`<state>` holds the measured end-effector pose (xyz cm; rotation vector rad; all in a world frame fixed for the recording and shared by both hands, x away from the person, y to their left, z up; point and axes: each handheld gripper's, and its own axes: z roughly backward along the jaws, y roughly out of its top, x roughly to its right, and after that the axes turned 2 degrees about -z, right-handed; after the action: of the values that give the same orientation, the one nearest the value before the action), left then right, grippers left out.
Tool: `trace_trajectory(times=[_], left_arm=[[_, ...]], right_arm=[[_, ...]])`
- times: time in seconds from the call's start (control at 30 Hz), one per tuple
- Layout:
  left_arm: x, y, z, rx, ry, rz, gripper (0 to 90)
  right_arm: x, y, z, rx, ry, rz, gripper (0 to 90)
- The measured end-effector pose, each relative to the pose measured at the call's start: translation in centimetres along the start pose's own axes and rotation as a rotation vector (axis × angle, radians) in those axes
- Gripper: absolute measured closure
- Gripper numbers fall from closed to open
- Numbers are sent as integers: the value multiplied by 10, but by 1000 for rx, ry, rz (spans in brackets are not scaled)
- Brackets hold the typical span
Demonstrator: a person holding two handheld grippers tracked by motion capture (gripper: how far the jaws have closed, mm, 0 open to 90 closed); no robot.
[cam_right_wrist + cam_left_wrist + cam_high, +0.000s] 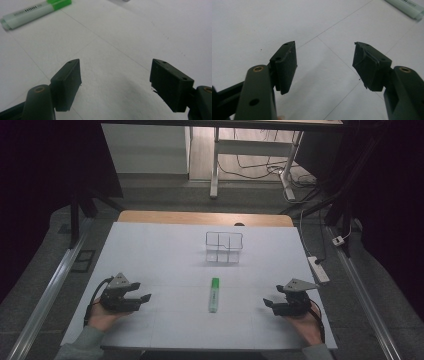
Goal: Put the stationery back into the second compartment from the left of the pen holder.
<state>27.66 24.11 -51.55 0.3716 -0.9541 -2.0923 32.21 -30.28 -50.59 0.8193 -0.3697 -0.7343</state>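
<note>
From above, the marker (214,294) lies loose on the surface (165,250) between the left claw (142,292) and right claw (270,302), both apart and empty, so a nudge could roll it; the wire rack (224,247) stands beyond, nothing blocks; each gripper view shows the marker well ahead.

Free room and obstacles on the white table (150,250): a green highlighter (214,294) lies at the centre, with bare surface at its 9 o'clock toward the left gripper (141,296) and at its 3 o'clock toward the right gripper (269,302), so each has an unobstructed level approach. At the highlighter's 12 o'clock, well apart, stands a clear compartmented holder (224,247), the sole upright obstacle. Both grippers' jaws stand apart with nothing between them.
</note>
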Motion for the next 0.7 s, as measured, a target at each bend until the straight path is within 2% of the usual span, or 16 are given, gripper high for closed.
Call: trace_trajectory(times=[0.3, 0.6, 0.7], left_arm=[[0, -2, 1, -2, 2, 1, 346], [1, -1, 0, -7, 2, -3, 338], [1, -1, -1, -8, 3, -6, 337]], right_arm=[[-5, 6, 2, 23, 8, -7, 251], [-11, 20, -2, 40, 29, -46, 260], [-16, 27, -4, 53, 8, -31, 273]])
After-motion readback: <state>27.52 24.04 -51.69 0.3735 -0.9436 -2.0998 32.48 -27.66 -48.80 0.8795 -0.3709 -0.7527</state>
